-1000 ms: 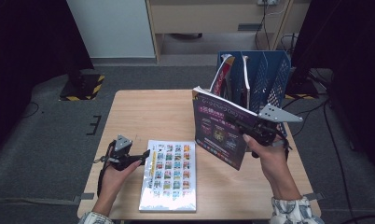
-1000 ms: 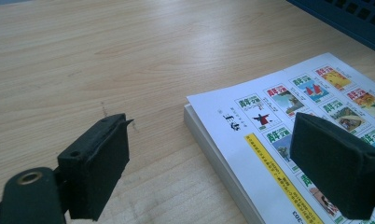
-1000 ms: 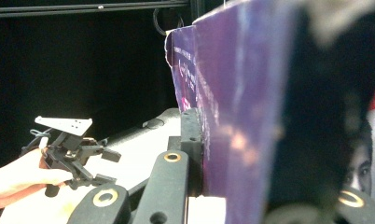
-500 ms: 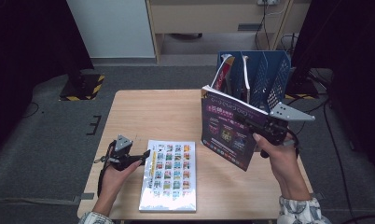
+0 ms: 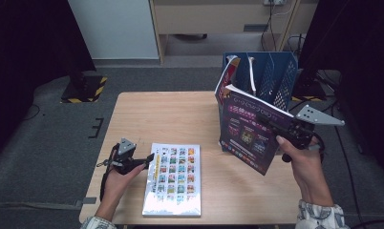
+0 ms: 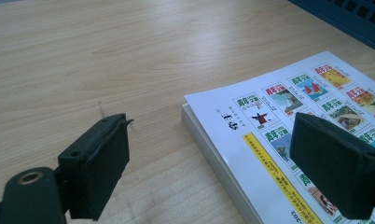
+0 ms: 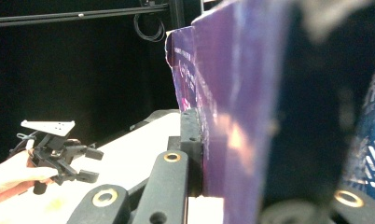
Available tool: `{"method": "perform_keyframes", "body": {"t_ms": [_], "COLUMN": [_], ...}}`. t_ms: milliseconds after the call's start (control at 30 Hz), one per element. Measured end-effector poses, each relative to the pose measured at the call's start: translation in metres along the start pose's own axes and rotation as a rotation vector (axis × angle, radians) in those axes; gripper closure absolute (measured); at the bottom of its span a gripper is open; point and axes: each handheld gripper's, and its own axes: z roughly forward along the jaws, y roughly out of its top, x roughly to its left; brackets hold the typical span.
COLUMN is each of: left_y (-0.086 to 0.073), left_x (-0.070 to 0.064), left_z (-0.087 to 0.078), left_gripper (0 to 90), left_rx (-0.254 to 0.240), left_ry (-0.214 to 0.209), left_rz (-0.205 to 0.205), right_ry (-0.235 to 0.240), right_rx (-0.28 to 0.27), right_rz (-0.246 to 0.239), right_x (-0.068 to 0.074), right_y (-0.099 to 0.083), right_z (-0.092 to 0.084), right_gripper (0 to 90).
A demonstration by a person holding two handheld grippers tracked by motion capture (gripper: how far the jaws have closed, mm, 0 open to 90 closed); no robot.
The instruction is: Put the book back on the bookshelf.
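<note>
A purple magazine (image 5: 247,133) hangs upright above the table's right side, just in front of the blue file rack (image 5: 276,71). My right gripper (image 5: 276,126) is shut on its right edge. In the right gripper view the magazine (image 7: 241,93) is pinched between the two black jaws of the right gripper (image 7: 237,154). A white book with rows of coloured pictures (image 5: 173,179) lies flat near the front edge. My left gripper (image 5: 149,160) rests at that book's left edge, open. In the left gripper view the book's corner (image 6: 288,116) lies ahead of the parted jaws of the left gripper (image 6: 227,163).
The wooden table (image 5: 171,114) is bare across its back left. The rack holds a few booklets (image 5: 228,76) in its left slot. Dark floor and cables surround the table. In the right gripper view the left gripper (image 7: 90,163) shows far off.
The right gripper has carried the purple magazine to the right and slightly up, closer to the blue rack. The left gripper and the white book have stayed put.
</note>
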Motion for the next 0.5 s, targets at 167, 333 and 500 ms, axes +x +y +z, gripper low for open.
{"method": "perform_keyframes", "body": {"t_ms": [167,333,500], "left_y": [0.000,0.000,0.000], "left_x": [0.000,0.000,0.000], "left_z": [0.001,0.000,0.000], "left_gripper": [11.7,11.7,11.7], "left_rx": [0.000,-0.002,-0.004], "left_ry": [-0.001,-0.001,0.000], "left_rz": [0.002,0.000,0.001], "right_ry": [-0.007,-0.007,-0.014], "right_rx": [0.000,0.008,0.005], "right_rz": [0.015,0.011,0.015], "right_x": [-0.005,-0.005,-0.008], "right_y": [0.001,0.004,0.005], "right_z": [-0.007,-0.010,-0.014], "right_gripper": [84.3,84.3,84.3]}}
